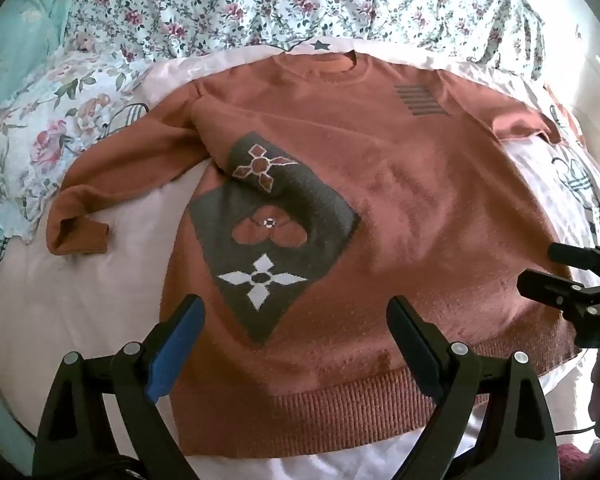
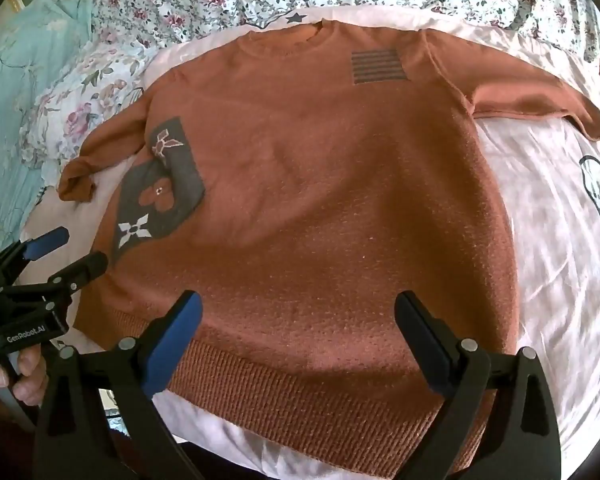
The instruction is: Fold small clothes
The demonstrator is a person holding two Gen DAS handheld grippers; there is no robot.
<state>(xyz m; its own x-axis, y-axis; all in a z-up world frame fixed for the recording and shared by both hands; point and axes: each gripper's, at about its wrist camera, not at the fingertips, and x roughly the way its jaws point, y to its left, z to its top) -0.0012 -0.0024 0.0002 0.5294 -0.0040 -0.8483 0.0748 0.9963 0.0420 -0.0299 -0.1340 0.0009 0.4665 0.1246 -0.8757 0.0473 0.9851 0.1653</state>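
The sweater (image 1: 380,184) is spread flat on the bed sheet (image 1: 112,280), collar far, hem (image 2: 308,392) nearest. Both the left gripper (image 1: 296,320) and the right gripper (image 2: 300,316) are held wide open, empty, just above the hem, equally near.

one sweater (image 1: 380,200), two claws (image 1: 296,320), perhaps two floral quilts (image 1: 300,0).

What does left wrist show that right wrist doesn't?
Left wrist only: the right gripper, open above the sweater's hem edge.
Right wrist only: the left gripper, open, the hand holding it, and more of the short-looking far sleeve.
Both: the orange sweater spread flat, front up, on the pink sheet, one sleeve bent outward.
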